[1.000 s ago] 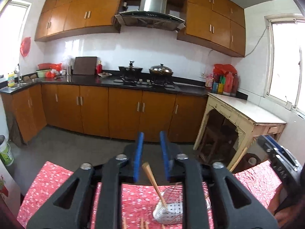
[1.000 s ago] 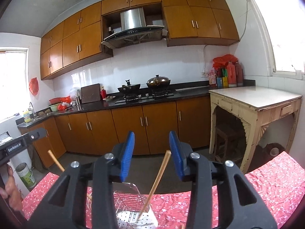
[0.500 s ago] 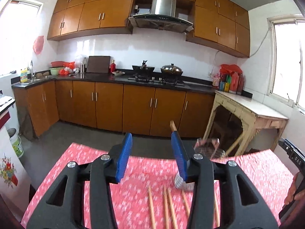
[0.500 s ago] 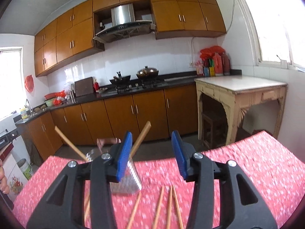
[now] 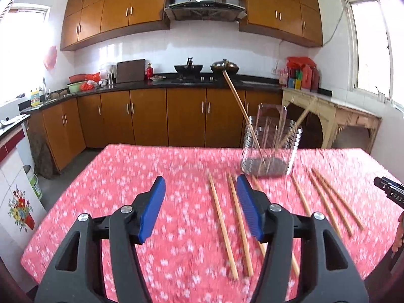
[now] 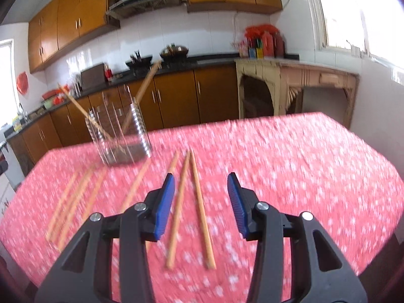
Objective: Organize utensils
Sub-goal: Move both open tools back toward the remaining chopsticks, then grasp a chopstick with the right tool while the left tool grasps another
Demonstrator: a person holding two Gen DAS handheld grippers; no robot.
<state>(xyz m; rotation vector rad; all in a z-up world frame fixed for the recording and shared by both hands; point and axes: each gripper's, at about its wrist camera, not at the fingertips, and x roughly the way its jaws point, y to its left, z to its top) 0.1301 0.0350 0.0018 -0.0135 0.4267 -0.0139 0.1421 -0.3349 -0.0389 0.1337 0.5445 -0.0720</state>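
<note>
A bench (image 5: 141, 176) under a red flowered cloth fills the near half of both views, with brown cabinets (image 5: 149, 116) and a dark counter along the far wall. On the far part of the bench stands a wire holder (image 5: 271, 146), upright, with two chopsticks leaning out of it: one (image 5: 238, 101) tilts to the left, the other (image 5: 300, 118) to the right. The left gripper (image 5: 200, 205) hangs above the near bench with its blue fingers (image 5: 152, 208) spread wide and nothing between them; the right gripper (image 6: 200, 203) is likewise spread and empty. Loose chopsticks lie flat on the cloth, near the holder and running toward the near edge. In the left view two (image 5: 222, 224) lie side by side between the fingers, and more (image 5: 328, 197) lie to the right, past the holder. In the right view a pair (image 6: 192, 207) lies between the fingers, and blurred ones (image 6: 73, 197) lie to the left.
</note>
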